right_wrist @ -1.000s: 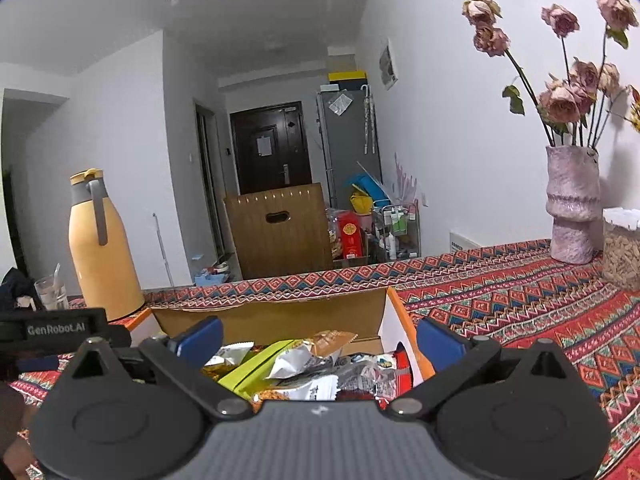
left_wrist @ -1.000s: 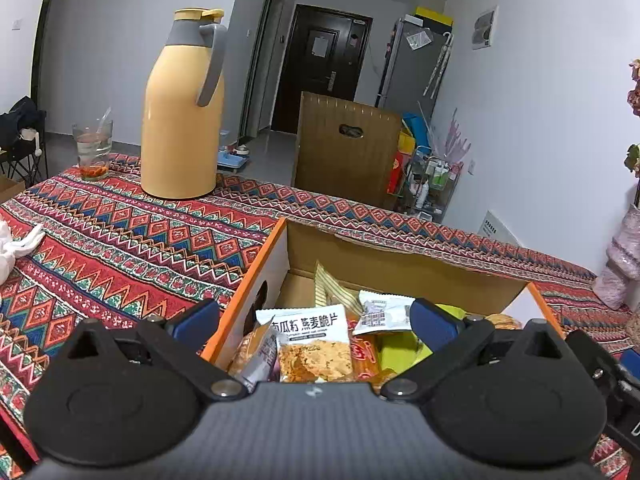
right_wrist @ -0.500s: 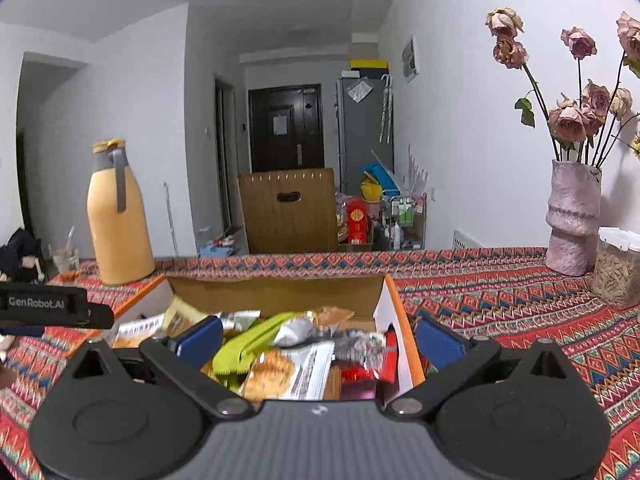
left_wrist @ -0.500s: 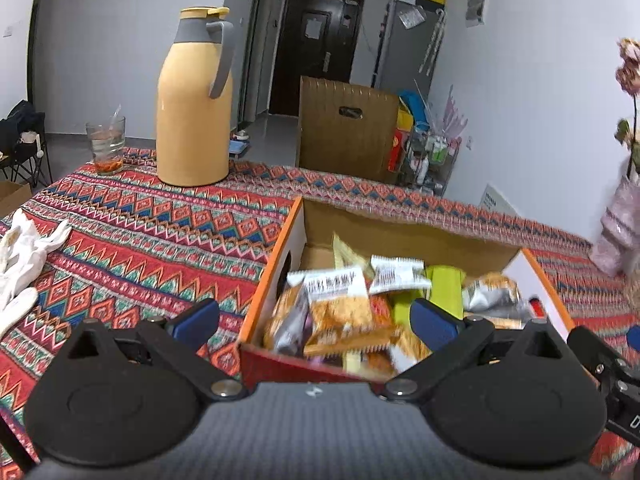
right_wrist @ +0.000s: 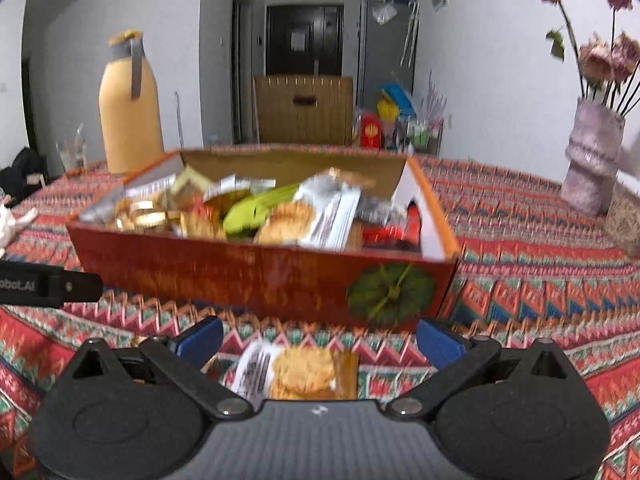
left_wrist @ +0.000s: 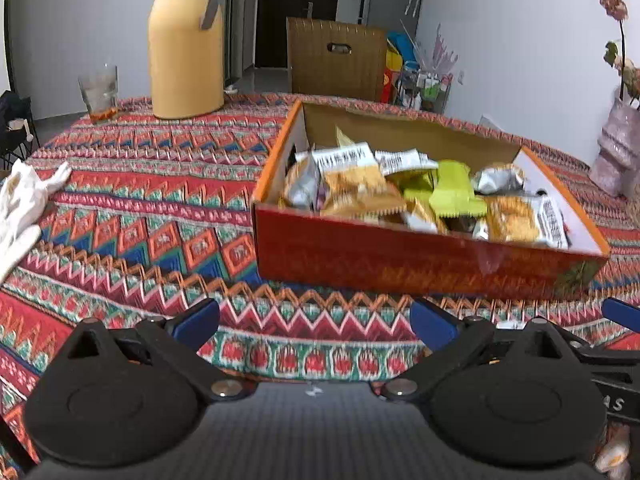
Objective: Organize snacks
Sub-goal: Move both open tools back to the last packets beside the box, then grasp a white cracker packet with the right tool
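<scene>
Two hand-held grippers are yours, and both sit on the near side of an open red cardboard box with orange rims (left_wrist: 420,264), which rests on a red, blue and green zigzag-patterned tablecloth (left_wrist: 152,208). Your left gripper (left_wrist: 314,326) has its blue-tipped fingers spread wide with only tablecloth between them, holding nothing. Your right gripper (right_wrist: 318,338) is likewise spread apart; a clear cracker packet with a white printed label (right_wrist: 296,368) lies flat on the cloth just in front of the box, between those fingers, though whether they touch it cannot be told. The box is filled with a loose heap of snack packets (left_wrist: 400,196), among them lime-green wrappers (right_wrist: 256,210), silver foil ones and more cracker packets. Behind the box to its left stands a tall yellow thermos jug with a grey handle (left_wrist: 186,40), and left of that a drinking glass (left_wrist: 99,94). Well to the right of the box stands a pale pink textured vase of dried roses (right_wrist: 590,160).
</scene>
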Demonstrator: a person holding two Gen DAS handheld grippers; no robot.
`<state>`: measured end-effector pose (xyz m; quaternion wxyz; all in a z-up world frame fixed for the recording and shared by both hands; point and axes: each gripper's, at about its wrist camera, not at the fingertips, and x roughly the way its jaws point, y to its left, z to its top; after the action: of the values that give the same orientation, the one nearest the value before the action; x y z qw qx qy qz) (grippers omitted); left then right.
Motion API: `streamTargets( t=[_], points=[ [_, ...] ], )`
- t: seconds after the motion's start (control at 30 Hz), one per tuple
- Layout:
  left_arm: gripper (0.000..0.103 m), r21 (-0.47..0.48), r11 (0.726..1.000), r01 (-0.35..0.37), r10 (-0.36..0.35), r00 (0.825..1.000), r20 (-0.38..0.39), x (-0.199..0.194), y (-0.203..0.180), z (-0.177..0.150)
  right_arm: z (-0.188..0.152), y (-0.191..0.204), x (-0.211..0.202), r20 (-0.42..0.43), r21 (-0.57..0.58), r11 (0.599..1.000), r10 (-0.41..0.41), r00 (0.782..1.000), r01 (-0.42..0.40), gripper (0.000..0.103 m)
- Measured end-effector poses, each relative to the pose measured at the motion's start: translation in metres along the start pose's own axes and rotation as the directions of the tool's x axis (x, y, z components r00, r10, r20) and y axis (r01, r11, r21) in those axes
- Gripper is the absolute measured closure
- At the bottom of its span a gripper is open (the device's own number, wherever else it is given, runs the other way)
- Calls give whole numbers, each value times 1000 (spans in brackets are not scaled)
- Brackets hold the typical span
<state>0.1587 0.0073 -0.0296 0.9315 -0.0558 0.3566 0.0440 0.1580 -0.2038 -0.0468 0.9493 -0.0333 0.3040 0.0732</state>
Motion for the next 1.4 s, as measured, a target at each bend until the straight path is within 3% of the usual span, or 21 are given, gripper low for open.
streamTargets(
  t=[0.27, 0.77, 1.4],
  points=[
    [0, -38, 998, 49, -50, 998, -28, 14, 10, -13, -14, -6, 25, -88, 50, 999, 8, 996, -4, 0],
    [0, 34, 999, 39, -38, 999, -28, 19, -3, -26, -17, -8, 27, -86, 64, 998, -17, 996, 22, 0],
    [0, 13, 999, 30, -29, 999, -22, 19, 3, -27, -16, -13, 25, -78, 94, 995, -16, 997, 23, 0]
  ],
)
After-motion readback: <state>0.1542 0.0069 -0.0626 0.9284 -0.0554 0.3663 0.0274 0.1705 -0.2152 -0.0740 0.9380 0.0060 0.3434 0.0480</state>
